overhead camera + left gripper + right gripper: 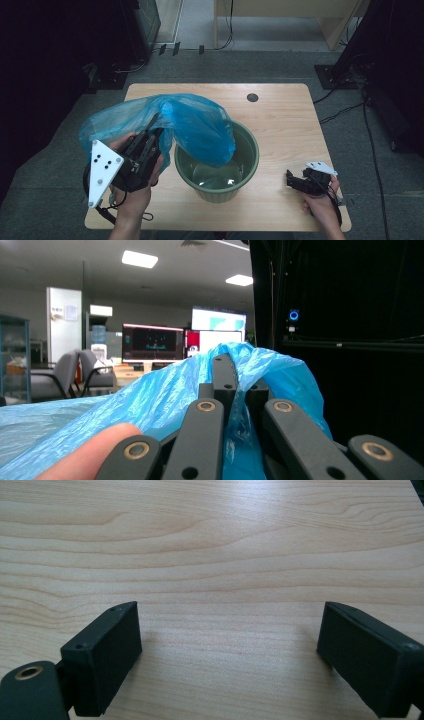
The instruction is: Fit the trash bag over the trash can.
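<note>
Your left gripper [154,125] has its jaws clamped tight on a fold of the blue plastic bin bag [195,125], and in the left gripper view you can see the film [165,400] bunched up around the closed black jaws. The bag hangs in the air at the left of the wooden table [285,125], ballooning out behind your hand while its lower end drapes over the rim and into the green waste bin [220,192], which stands upright near the front middle of the table. Expect the bag to handle as light, limp and slippery: it will billow, cling and slide rather than hold a shape, and a pinch on a single layer can tear or slip, so take it by a gathered fold close to the open edge, as you are doing now. Your right gripper [296,183] rests low near the right front edge of the table, jaws spread wide with nothing between them; in the right gripper view there is just bare wood grain [225,555] between the two pads. It looks free to catch the opposite side of the bag's mouth. By count there is one bag, one bin and two grippers.
</note>
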`<state>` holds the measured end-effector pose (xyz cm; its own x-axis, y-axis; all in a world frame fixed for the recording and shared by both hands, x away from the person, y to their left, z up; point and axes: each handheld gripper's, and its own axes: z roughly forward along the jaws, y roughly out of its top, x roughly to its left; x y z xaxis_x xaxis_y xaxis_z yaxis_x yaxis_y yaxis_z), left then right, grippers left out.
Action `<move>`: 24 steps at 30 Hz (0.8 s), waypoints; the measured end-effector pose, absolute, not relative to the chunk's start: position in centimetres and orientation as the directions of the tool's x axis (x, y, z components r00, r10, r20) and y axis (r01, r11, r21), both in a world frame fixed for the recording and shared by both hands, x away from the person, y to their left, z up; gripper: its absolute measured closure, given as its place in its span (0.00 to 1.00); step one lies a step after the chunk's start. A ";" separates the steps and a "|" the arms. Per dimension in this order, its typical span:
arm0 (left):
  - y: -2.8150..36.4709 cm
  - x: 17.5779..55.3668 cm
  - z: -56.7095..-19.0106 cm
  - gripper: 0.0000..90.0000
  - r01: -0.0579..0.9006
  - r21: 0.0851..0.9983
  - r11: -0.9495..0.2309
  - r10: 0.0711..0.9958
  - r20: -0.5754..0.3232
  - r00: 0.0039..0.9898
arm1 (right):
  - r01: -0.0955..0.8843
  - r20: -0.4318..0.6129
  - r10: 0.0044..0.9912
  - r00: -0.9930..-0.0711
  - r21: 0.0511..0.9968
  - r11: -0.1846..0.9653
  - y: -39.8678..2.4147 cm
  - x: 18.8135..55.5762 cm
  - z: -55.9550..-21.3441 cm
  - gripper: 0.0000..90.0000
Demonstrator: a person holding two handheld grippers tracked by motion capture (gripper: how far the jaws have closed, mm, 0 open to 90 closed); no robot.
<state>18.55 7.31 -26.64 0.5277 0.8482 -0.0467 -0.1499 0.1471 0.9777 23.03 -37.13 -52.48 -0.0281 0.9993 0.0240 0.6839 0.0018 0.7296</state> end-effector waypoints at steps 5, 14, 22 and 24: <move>6.9 19.3 -27.6 0.98 -0.116 0.984 0.135 0.846 -0.053 0.530 | 0.684 0.024 0.999 -0.027 0.730 0.001 -37.1 23.0 -52.5 0.12; 6.6 20.5 -29.8 0.98 -0.042 0.992 0.121 0.841 -0.080 0.536 | 0.684 0.024 0.999 -0.027 0.730 0.001 -37.1 23.0 -52.5 0.12; 6.6 20.8 -31.3 0.92 -0.006 0.994 0.105 0.843 -0.086 0.531 | 0.684 0.023 0.999 -0.028 0.730 0.003 -37.1 23.0 -52.5 0.12; 6.6 20.8 -31.8 0.91 0.002 0.994 0.108 0.843 -0.092 0.530 | 0.684 0.018 0.999 -0.041 0.729 0.015 -37.0 22.9 -52.4 0.14</move>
<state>20.82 6.63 -31.76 0.5301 0.8429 -0.0925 0.0015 0.1081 0.9941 22.91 -37.01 -52.43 -0.0413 0.9990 0.0185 0.6844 0.0148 0.7290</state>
